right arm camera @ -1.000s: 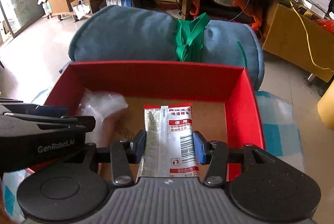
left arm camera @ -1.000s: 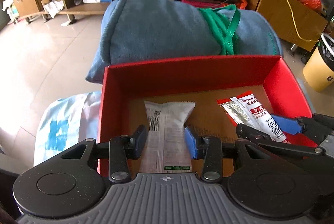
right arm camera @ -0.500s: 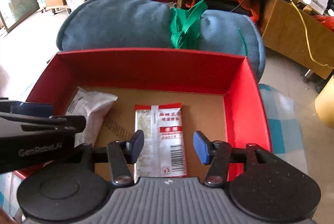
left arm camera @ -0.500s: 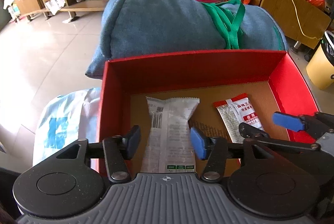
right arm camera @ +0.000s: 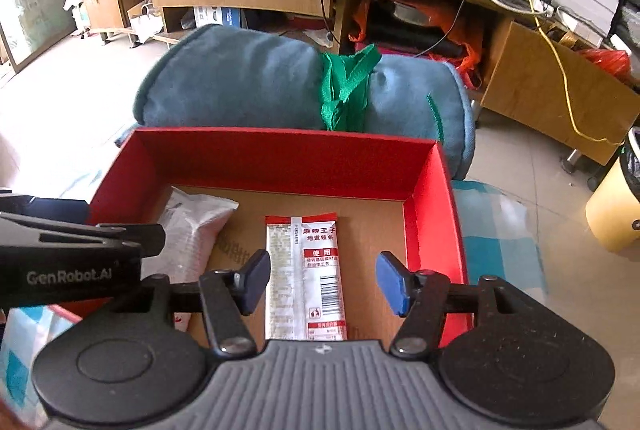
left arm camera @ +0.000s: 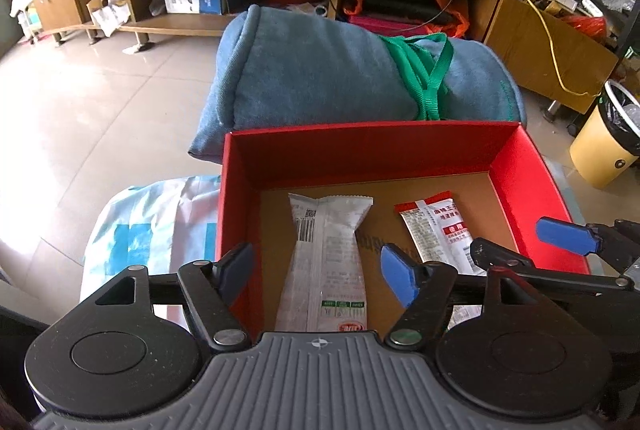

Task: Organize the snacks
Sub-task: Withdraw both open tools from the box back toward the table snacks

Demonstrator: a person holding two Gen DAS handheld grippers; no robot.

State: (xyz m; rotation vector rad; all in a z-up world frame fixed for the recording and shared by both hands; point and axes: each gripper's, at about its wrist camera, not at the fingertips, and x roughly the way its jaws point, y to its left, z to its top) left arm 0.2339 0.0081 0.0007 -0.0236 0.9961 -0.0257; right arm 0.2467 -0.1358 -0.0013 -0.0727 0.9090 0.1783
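1. A white-and-blue plastic bag lies flat outside the left wall of the box, on whatever carries the box.
2. The open red cardboard box with a brown floor sits just in front of a rolled blue-grey fabric bundle tied with a green strap – the bundle lies along the box's far wall.
3. The left hand-held gripper hangs over the near-left part of the box with its jaws spread wide, holding nothing; one of its fingers is above the box's left wall.
4. Between those jaws, and clear of both, a long white crimped-end snack packet with a barcode lies flat on the box floor, near the left wall and pointing toward the far wall.
5. To its right, apart from it, a red-and-white snack sachet with printed text and a barcode lies flat near the middle of the floor.
6. The right hand-held gripper hovers over that sachet – jaws wide apart and empty, with the sachet between them and untouched.
7. A yellow waste bin with a black liner stands on the tiled floor, well off beyond the box's right wall.
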